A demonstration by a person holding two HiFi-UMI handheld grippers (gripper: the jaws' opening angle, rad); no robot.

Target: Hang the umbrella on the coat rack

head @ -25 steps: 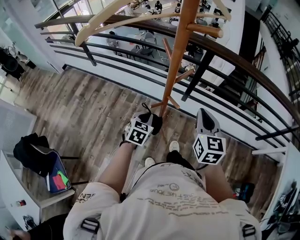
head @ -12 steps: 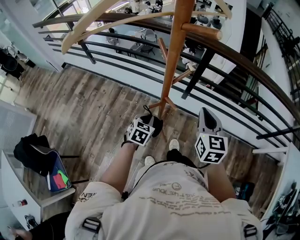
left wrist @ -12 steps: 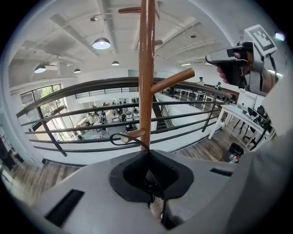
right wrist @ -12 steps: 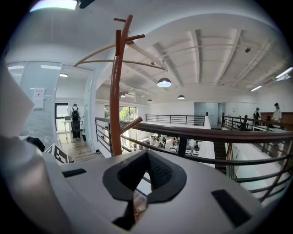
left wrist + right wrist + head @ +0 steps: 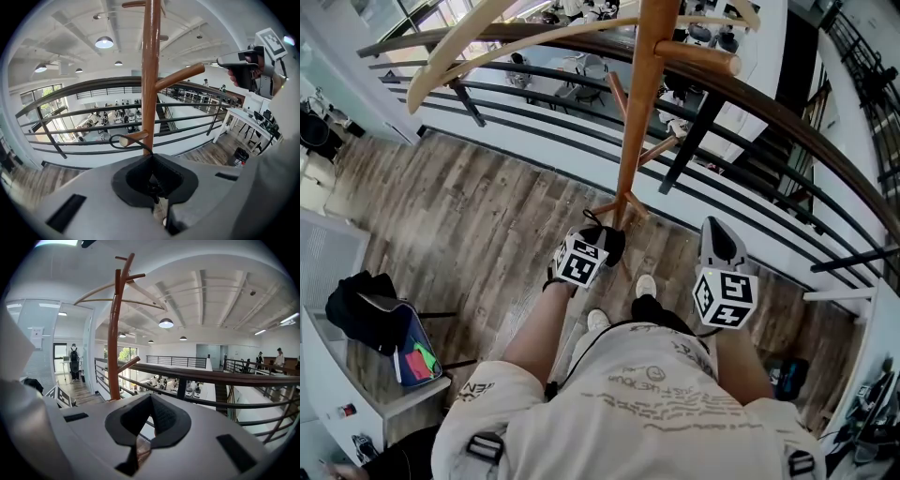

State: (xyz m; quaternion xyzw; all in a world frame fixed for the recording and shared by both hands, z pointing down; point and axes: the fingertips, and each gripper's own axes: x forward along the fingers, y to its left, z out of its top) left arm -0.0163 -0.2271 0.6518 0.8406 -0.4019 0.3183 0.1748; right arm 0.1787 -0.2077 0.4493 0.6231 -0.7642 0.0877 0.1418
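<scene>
Strap loop point(image 5: 145, 148) in left gripper point(image 5: 151, 161), beside peg point(image 5: 134, 138)

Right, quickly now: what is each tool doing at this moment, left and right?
Left tool: closed, holding a thin black cord.
Right tool: closed, holding nothing.

Seen from above, the person's bare left forearm point(image 5: 539, 328) and right forearm point(image 5: 739, 361) reach forward and down, side by side. The left gripper point(image 5: 602, 242) points forward, its jaws closed on a thin black cord point(image 5: 142, 143). The right gripper point(image 5: 713, 234), held apart from it, also points forward, its jaws pressed together with nothing between them.
</scene>
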